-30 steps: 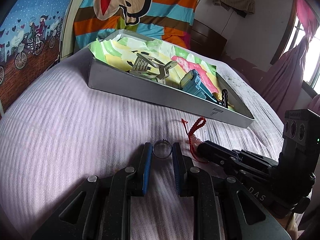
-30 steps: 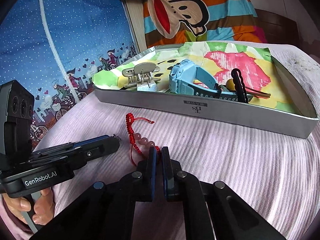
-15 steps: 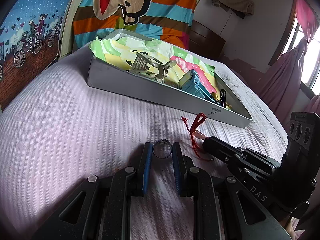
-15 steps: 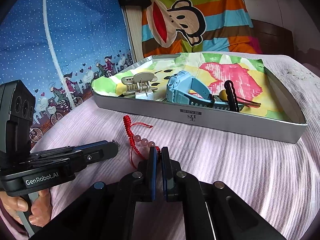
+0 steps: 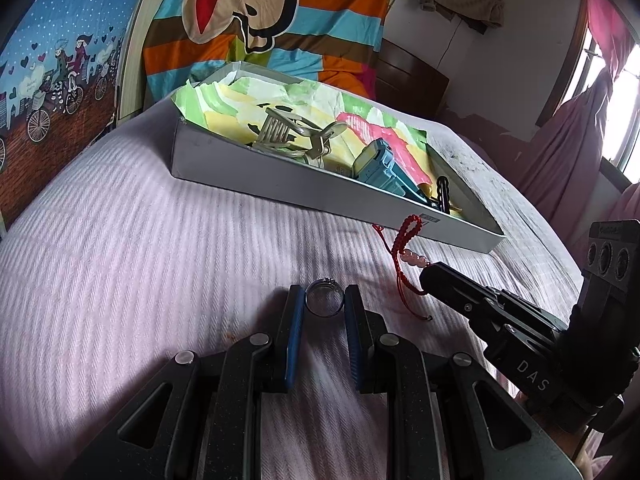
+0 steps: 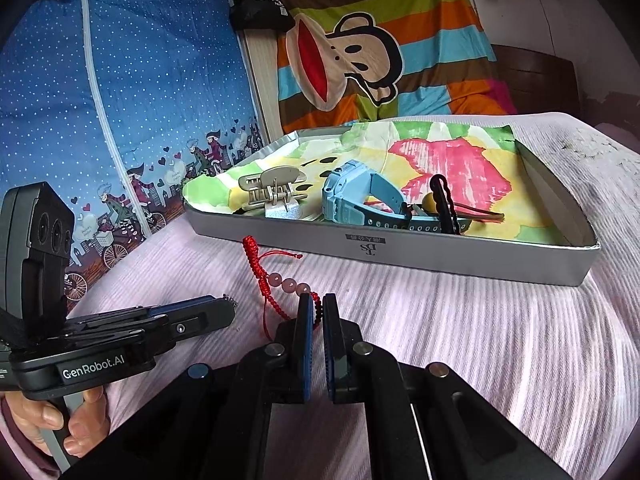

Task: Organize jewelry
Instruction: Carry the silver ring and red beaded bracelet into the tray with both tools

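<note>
Bracelet [image 6: 276, 280] end: hidden between the right hand-held gripper [image 6: 316, 307] fingertips.
Box [image 6: 400, 248] label: too small to read.

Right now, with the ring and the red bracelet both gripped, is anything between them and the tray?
Only the tray's near wall. The left gripper holds the ring, the right gripper the red bracelet; bare bedspread lies between. Inside, the hair claw and blue watch fill the left.
</note>
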The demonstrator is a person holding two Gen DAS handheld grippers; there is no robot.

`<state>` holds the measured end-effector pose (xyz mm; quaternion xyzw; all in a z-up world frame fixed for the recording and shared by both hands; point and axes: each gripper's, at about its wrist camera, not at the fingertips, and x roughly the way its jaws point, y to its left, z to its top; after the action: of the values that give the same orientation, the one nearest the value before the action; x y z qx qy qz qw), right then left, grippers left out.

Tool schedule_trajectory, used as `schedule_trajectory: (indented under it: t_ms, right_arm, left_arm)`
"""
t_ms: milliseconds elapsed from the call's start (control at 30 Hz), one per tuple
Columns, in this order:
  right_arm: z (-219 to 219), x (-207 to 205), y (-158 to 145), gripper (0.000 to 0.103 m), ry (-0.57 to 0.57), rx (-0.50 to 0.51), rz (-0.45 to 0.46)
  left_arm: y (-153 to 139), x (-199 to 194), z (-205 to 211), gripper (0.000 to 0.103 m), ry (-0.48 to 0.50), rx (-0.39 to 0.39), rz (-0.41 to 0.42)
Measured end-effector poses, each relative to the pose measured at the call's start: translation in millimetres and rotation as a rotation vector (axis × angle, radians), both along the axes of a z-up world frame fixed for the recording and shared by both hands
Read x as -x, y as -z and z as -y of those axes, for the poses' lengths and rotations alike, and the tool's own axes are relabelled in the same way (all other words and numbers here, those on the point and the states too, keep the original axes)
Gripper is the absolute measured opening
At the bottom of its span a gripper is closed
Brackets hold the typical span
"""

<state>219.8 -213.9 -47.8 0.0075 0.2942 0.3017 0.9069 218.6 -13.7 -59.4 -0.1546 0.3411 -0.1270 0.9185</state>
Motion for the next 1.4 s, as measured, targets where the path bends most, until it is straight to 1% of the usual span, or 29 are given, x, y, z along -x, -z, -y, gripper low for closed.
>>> schedule_trajectory:
  t_ms: [433,600,733,900,1033,1167,1300,1400]
  right_arm:
    - [13.1,2.0,-5.3,0.005,0.042,-0.062,0.021]
    - [22.4,3.4,-9.9,0.005,0.065,-0.104,0.036]
    - [37.0,-0.1,-18.8,0.005,0.111,-0.175,0.053]
    - [58.1,-13.4,-36.6,0.005,0.207,-0.236,0.105]
    - [70.6,-29.7,-44.6,0.005,0.296,-0.232,0.135]
    - [75.3,-47.6,-41.6,0.005,0.342,-0.216,0.116]
    - [70.7,-59.7,-33.0,0.005,0.351,-0.186,0.077]
    - [66.1,-64.6,-28.8,0.005,0.344,-0.165,0.058]
  left_arm:
    - [-3.5,9.5,-0.3,0.017,-0.002,0.001,0.031]
    - [-18.0,9.5,0.5,0.017,-0.007,0.004,0.050]
    - [-36.4,6.6,8.5,0.017,-0.012,-0.017,0.087]
    - [-67.1,-10.9,26.2,0.017,-0.010,-0.054,0.138]
    - [-81.9,-35.2,39.8,0.017,-0.021,-0.088,0.155]
    - [-80.2,-61.8,50.7,0.017,-0.050,-0.141,0.140]
    - [-71.3,-81.3,55.9,0.017,-0.072,-0.168,0.115]
    - [-62.9,-87.5,56.4,0.017,-0.084,-0.194,0.101]
